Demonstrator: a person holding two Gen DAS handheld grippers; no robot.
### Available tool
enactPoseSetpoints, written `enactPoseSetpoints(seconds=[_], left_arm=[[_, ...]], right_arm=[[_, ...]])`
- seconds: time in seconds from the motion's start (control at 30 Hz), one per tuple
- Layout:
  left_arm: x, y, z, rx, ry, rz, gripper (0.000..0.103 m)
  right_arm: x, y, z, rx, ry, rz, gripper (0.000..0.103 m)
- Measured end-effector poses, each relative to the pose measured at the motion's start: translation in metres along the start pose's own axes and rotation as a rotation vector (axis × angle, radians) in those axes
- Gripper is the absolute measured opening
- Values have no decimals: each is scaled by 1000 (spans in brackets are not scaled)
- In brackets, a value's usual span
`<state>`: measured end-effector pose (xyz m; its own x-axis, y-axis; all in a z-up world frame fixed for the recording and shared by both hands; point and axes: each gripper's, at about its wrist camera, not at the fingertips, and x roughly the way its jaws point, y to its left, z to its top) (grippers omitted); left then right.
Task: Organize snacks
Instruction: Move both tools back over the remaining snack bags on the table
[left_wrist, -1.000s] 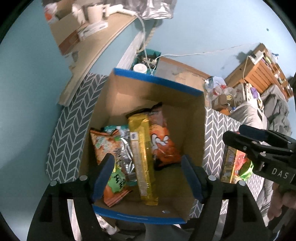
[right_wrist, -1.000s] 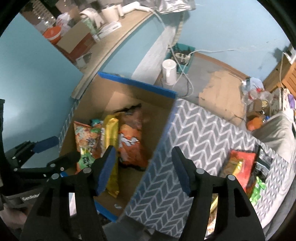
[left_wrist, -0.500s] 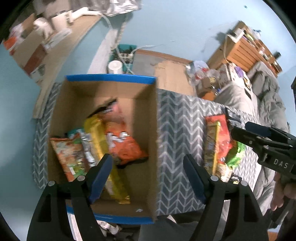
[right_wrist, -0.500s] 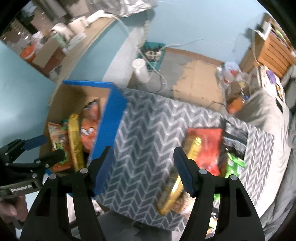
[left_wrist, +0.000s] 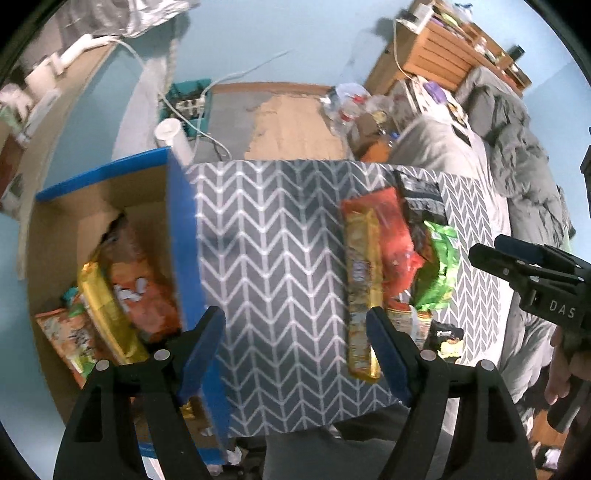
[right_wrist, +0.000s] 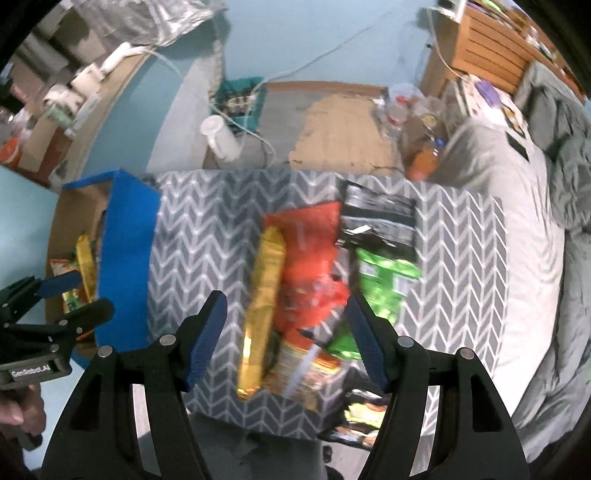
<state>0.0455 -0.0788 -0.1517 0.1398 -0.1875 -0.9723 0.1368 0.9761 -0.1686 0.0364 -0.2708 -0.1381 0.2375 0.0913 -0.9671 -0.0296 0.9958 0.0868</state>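
A cardboard box (left_wrist: 55, 229) with blue-taped rims stands at the left of a grey chevron surface (left_wrist: 273, 258) and holds several snack packs, among them an orange bag (left_wrist: 144, 291) and a gold pack (left_wrist: 107, 314). A pile of snacks lies on the right: a long gold pack (right_wrist: 264, 295), a red bag (right_wrist: 314, 266), a black bag (right_wrist: 376, 218) and a green bag (right_wrist: 384, 284). My left gripper (left_wrist: 295, 343) is open and empty above the surface beside the box. My right gripper (right_wrist: 286, 332) is open and empty above the pile.
The chevron surface (right_wrist: 207, 229) ends at a near edge below both grippers. Beyond it the floor holds a white cup (right_wrist: 221, 136), a teal crate with cables (right_wrist: 240, 96) and flat cardboard (right_wrist: 343, 133). A grey bed (right_wrist: 517, 221) lies at the right.
Both grippers have swung right, away from the box. The left now sits over the chevron surface and the right over the snack pile. Both stayed open and empty.
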Motion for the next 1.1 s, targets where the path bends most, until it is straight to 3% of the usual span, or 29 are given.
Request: enactPoseSetpoints(seconds=[0.53, 1.1], left_arm=[[73, -54, 6, 29, 103, -24, 80], [142, -76, 9, -39, 185, -38, 80]], right_arm=[[53, -87, -19, 126, 77, 0, 68], [113, -97, -23, 146, 133, 24, 68]])
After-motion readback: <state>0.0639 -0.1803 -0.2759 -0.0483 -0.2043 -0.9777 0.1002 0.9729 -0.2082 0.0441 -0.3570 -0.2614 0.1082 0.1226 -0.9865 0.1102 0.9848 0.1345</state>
